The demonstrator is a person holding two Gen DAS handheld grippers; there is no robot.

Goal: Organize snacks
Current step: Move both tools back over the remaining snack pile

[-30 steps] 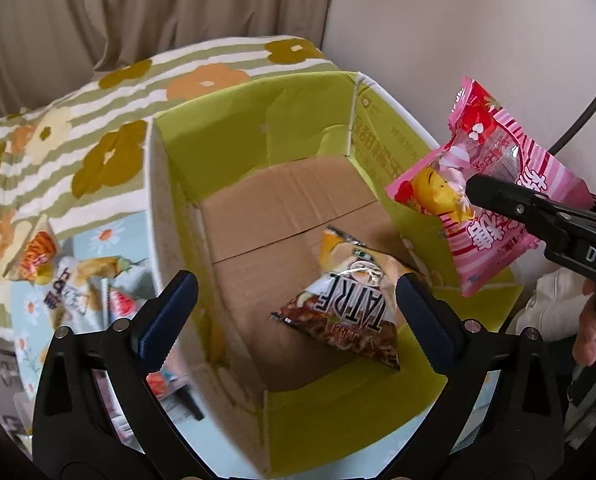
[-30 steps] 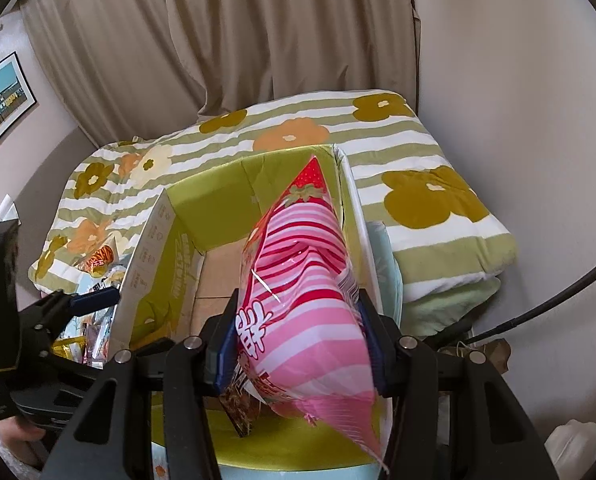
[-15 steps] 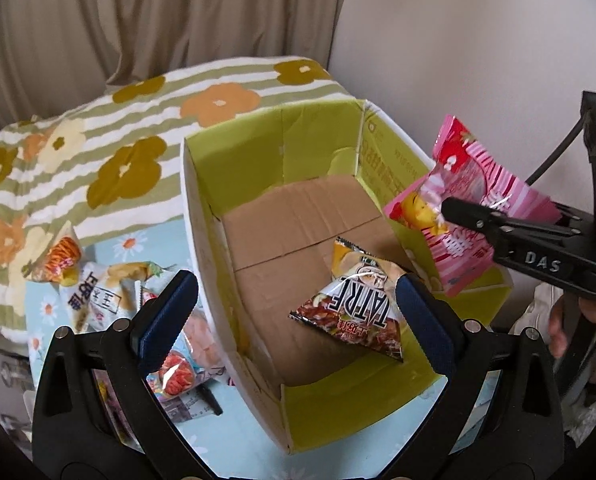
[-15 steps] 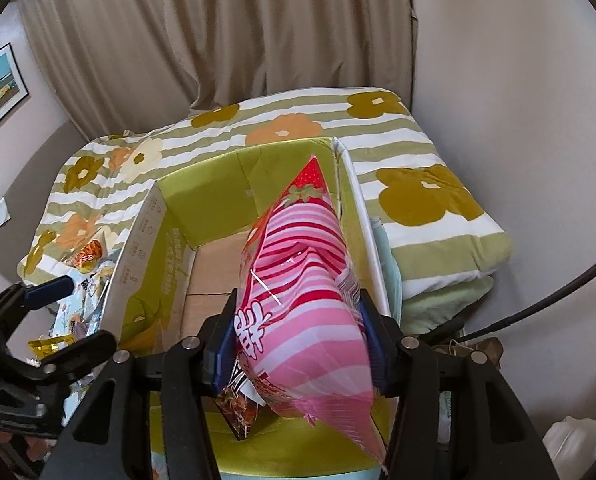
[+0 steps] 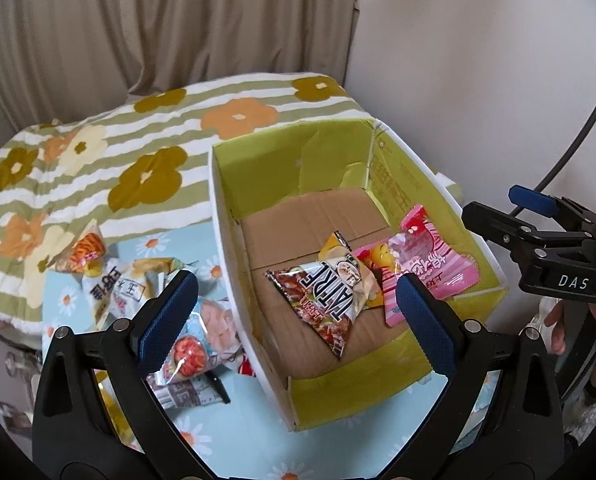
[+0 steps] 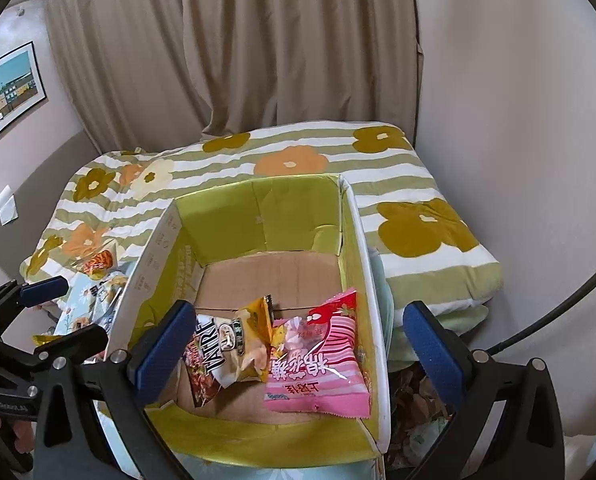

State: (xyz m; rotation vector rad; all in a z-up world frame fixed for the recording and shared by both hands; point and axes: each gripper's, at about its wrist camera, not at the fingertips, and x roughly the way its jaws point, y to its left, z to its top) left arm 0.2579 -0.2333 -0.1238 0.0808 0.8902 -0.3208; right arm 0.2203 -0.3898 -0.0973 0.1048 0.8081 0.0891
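Nearest the right wrist camera, the right claw [image 6: 301, 344] is seen with its jaws spread wide and nothing between them; they have just been opening, and the pink striped packet [image 6: 317, 364] is let lie on the box floor. The left claw [image 5: 294, 312] is likewise held wide apart and empty, above the box's near left corner. The step in hand is judged to be the release of one snack into the cardboard box [image 5: 218, 216]. Next, a further snack would have to be fetched from the loose snack pile [image 5: 138, 296] on the daisy-printed cloth left of the box.

The pink packet is glossy, crinkled film, flat and pillow-shaped, and is overlapped at one side by the brown-and-yellow crisp bag [image 5: 329, 292], which is puffier. The box is corrugated board, brown on the floor and green on the inner walls. Behind it, a soft flowered quilt [image 5: 98, 168] is spread, with pleated curtains [image 5: 178, 32] beyond.
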